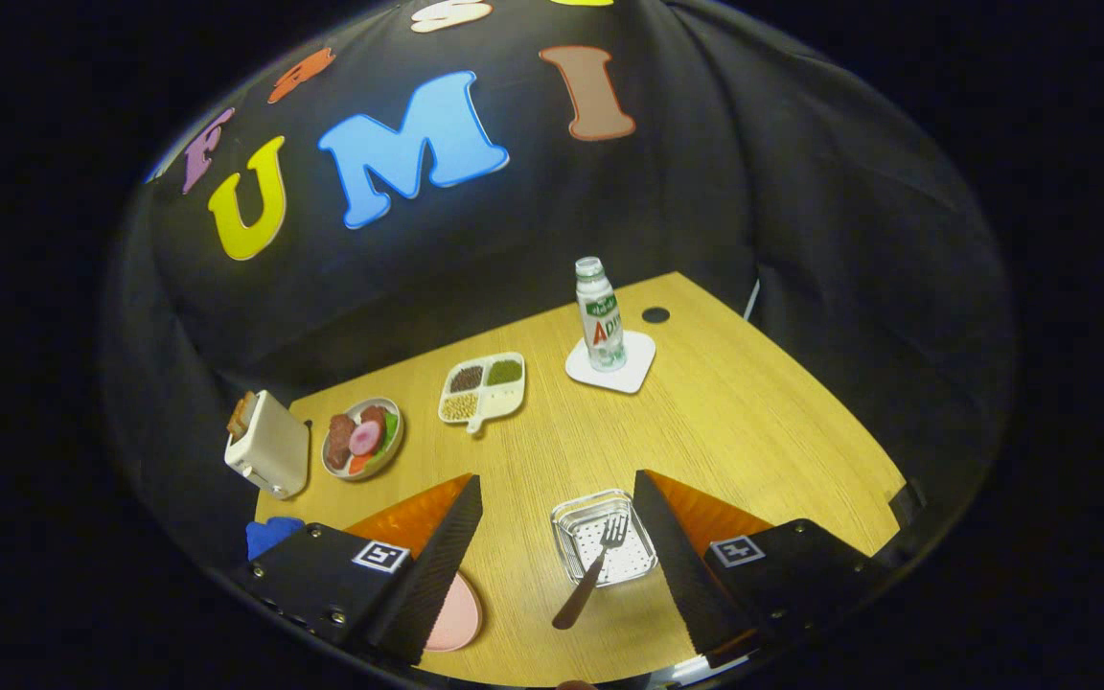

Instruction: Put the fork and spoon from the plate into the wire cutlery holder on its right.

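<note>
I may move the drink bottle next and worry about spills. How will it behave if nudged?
The bottle stands tall and narrow on a white coaster, so a push near its cap would probably tip it. Its round body would likely roll once down. It looks like light plastic, probably sliding easily. The tongs are open, well short of it, with the fork between them.

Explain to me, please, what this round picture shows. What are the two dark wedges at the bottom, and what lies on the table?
The camera rides on a hand-held gripper and looks forward along its two fingers; those are the wedges. The jaws stand open and hold nothing. Between them, on the wooden table, sits a clear holder with a fork leaning in it, handle sticking out. A pink plate peeks from behind one finger. Beyond the fingers are a toaster, a bowl of food, a divided dish and a bottle on a white coaster.
</note>
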